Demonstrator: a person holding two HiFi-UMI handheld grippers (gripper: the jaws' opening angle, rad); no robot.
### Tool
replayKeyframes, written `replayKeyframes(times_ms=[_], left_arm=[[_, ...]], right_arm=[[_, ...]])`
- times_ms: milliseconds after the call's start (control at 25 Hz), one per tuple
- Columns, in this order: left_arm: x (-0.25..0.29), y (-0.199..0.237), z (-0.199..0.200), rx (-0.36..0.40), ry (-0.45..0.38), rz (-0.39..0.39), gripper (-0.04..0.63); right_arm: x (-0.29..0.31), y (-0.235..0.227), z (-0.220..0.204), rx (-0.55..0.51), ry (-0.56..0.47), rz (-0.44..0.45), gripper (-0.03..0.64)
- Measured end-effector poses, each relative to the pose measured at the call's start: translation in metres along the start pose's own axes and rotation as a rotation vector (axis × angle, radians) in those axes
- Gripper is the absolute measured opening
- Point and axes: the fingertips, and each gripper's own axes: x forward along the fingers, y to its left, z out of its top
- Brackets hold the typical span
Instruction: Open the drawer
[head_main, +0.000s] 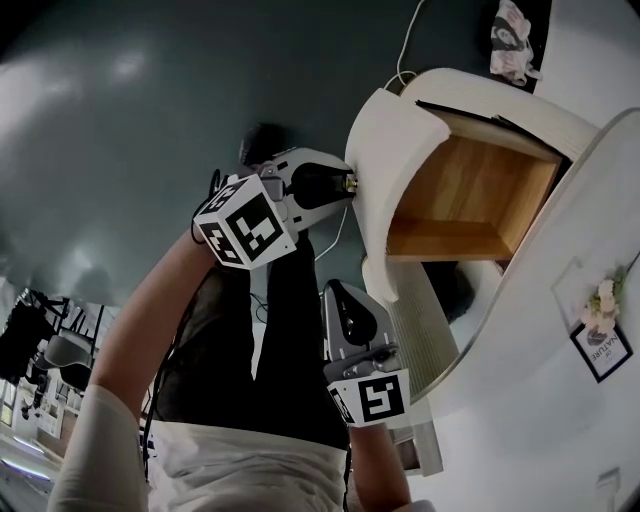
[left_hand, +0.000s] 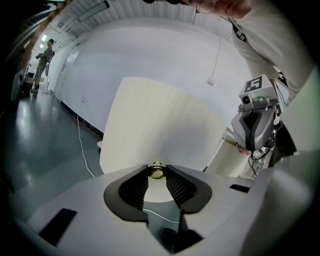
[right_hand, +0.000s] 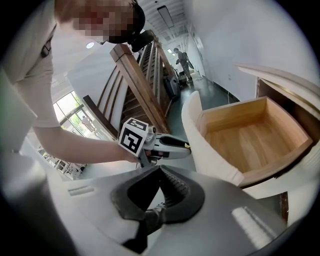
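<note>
The white cabinet's top drawer (head_main: 470, 200) stands pulled out, and its bare wooden inside (right_hand: 250, 140) shows. Its curved white front (head_main: 385, 170) carries a small brass knob (left_hand: 157, 171). My left gripper (left_hand: 157, 175) is shut on that knob, one dark pad pressing on each side. From the head view the left gripper (head_main: 350, 185) reaches level to the drawer front. My right gripper (right_hand: 161, 169) hangs lower, in front of the cabinet and apart from it, its jaws shut on nothing. In the head view the right gripper (head_main: 337, 292) sits below the open drawer.
A ribbed white lower front (head_main: 425, 325) lies under the open drawer. A framed picture with flowers (head_main: 603, 345) stands on the cabinet top. A white cord (left_hand: 82, 145) trails over the grey floor. A wooden staircase (right_hand: 140, 80) rises behind my left arm.
</note>
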Motion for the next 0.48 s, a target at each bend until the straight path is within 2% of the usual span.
replayKeyframes(times_ms=[240,480], left_arm=[[-0.007,-0.001,0.009,-0.056,0.011,0.027,0.175],[-0.026,-0.007,0.041,-0.048,0.019,0.032,0.178]], right_arm=[[-0.008,0.000,0.008,-0.007,-0.003,-0.013,0.011],[-0.026,-0.004,0.042,-0.003,-0.061,-0.039,0.011]])
